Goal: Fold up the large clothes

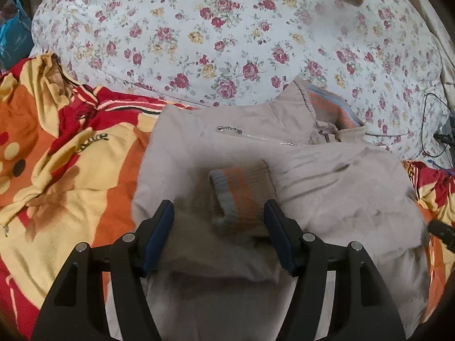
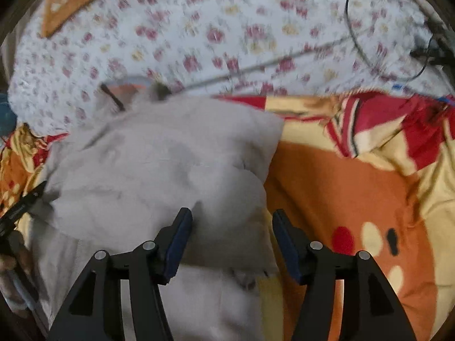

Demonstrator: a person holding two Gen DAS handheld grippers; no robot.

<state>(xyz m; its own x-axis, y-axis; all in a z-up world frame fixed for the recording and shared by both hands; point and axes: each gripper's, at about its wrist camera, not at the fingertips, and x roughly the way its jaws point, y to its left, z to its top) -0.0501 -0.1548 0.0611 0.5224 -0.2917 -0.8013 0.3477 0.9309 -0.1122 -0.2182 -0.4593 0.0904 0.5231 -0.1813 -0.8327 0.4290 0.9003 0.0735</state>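
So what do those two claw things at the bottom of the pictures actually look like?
Both match: the left gripper and right gripper have matte black angular frames with silver round pivot pins. Their jaws are lined with flat dark blue pads. No cables or markings show on them.

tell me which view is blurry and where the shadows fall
Right wrist view: motion-smeared, floral sheet streaked. Left wrist view: sharp, zipper crisp, shadow on the beige jacket under the left hand-held gripper. Both bow at the edges.
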